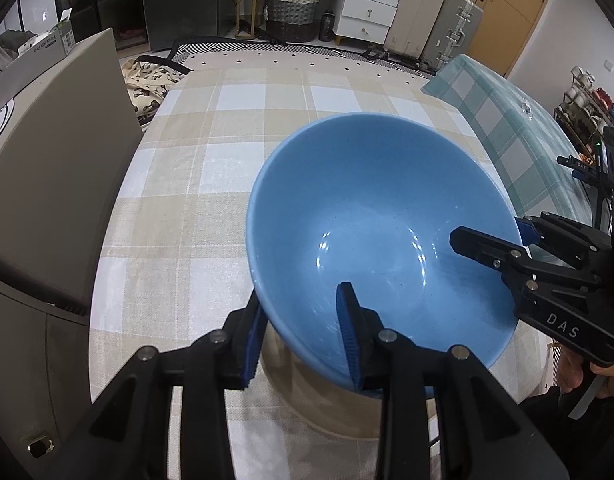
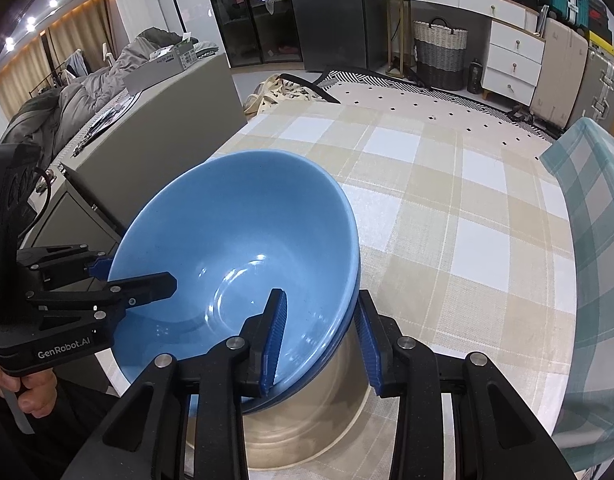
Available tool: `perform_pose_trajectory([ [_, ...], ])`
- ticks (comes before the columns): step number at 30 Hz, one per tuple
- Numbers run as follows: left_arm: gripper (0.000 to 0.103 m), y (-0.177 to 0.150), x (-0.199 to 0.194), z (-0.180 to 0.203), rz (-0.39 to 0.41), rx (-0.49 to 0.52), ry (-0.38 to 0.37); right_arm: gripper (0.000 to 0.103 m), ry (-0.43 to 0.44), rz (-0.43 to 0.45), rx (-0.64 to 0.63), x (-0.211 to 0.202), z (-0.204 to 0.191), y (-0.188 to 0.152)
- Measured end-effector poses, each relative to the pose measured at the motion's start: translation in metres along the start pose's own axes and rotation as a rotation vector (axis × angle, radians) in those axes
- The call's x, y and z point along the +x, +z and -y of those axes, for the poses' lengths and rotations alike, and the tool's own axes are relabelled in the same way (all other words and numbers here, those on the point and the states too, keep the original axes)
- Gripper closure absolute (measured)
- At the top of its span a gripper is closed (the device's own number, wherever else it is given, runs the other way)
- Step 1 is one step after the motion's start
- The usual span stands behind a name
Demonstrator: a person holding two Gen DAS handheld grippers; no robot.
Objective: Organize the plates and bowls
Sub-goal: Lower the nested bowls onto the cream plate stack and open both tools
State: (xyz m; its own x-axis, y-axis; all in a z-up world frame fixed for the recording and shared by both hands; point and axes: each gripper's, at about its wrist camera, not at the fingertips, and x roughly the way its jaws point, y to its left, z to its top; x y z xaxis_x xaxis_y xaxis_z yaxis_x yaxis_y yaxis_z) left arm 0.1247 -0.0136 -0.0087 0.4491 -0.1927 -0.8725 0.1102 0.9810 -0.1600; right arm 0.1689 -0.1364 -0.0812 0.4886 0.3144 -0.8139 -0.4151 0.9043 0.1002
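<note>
My left hand-held gripper point(image 1: 303, 332) is clamped on the near rim of the blue bowl point(image 1: 371, 216), one pad inside, one outside. My right hand-held gripper point(image 2: 321, 342) sits astride the rim w/ a gap at the outer pad; can't tell if it's gripping. Bowl's glossy, plain blue, tilted, held just above a beige plate point(image 2: 307, 432) at 6 o'clock on the checked table point(image 2: 447, 208).
</note>
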Motion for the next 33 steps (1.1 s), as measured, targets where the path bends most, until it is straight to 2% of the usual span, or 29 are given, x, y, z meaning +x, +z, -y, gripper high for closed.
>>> perform_pose_trajectory([
  [3,0.067,0.0,0.001,0.001,-0.001,0.005,-0.008,0.066,0.009,-0.001,0.004,0.001,0.002,0.0],
  [8,0.048,0.0,0.004,-0.001,-0.005,-0.005,0.005,0.053,0.03,0.008,-0.002,0.002,0.002,0.001],
  [10,0.048,0.001,0.004,-0.005,-0.004,-0.012,0.013,0.052,0.025,0.011,0.0,0.001,0.003,0.002],
  [12,0.045,0.002,0.002,-0.01,0.0,-0.029,0.005,0.043,0.027,0.019,0.011,-0.001,0.006,0.003],
  [14,0.041,0.003,-0.002,-0.015,0.014,-0.045,-0.002,0.024,0.032,0.038,0.026,-0.005,0.009,0.004],
  [15,0.037,0.003,-0.004,-0.017,0.02,-0.049,-0.006,0.02,0.036,0.048,0.033,-0.007,0.011,0.005],
  [17,0.015,0.004,-0.013,-0.022,0.05,-0.056,-0.019,0.013,0.046,0.066,0.045,-0.013,0.014,0.007],
  [20,0.003,0.003,-0.024,-0.027,0.096,-0.058,-0.03,0.001,0.029,0.104,0.042,-0.023,0.016,0.006],
  [27,0.0,-0.016,-0.042,-0.045,0.2,-0.101,-0.041,0.001,0.028,0.172,0.029,-0.046,0.018,-0.01],
  [33,0.0,-0.044,-0.061,-0.043,0.297,-0.072,-0.021,0.001,0.048,0.221,0.002,-0.067,0.013,-0.036],
])
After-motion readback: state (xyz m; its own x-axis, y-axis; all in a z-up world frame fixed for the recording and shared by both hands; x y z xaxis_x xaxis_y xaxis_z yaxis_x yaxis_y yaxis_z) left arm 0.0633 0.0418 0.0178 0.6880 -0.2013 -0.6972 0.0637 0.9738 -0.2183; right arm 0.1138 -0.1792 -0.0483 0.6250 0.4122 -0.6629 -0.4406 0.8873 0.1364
